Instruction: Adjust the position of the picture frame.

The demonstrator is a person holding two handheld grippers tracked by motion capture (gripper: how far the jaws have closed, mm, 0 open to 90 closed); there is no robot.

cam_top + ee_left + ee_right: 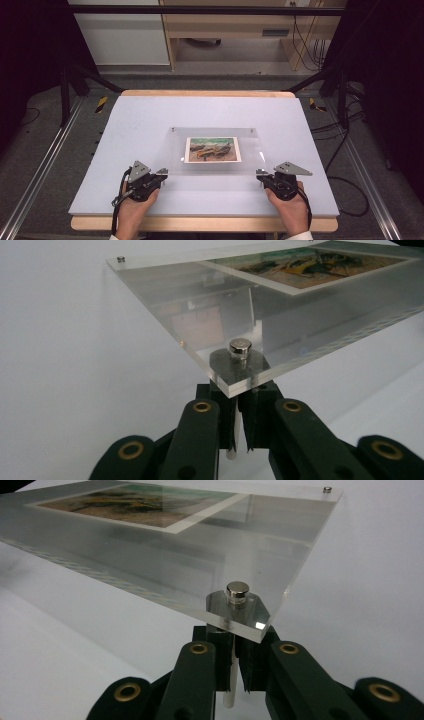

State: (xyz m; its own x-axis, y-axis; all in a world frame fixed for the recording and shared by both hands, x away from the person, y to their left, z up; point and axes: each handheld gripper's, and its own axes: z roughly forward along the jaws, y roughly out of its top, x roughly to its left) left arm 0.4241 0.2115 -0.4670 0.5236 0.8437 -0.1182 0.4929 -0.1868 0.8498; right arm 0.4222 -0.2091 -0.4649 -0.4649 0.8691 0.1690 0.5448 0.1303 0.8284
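The clear acrylic picture frame with a colourful print (pixel 212 149) sits mid-bench, its near edge raised. Under each near corner, a claw is closed on a slim leg post beneath the silver corner stud (pixel 240 347): left claw (pixel 161 173), right claw (pixel 261 174). Twin grips likely keep the frame level over the white bench (pixel 125 130).

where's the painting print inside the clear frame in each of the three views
High view: print at table centre, inside the clear acrylic frame.
Left gripper view: print at upper right.
Right gripper view: print at upper left.
Shared landmark: the frame's metal corner studs, one above the left gripper's jaws, another above the right's.
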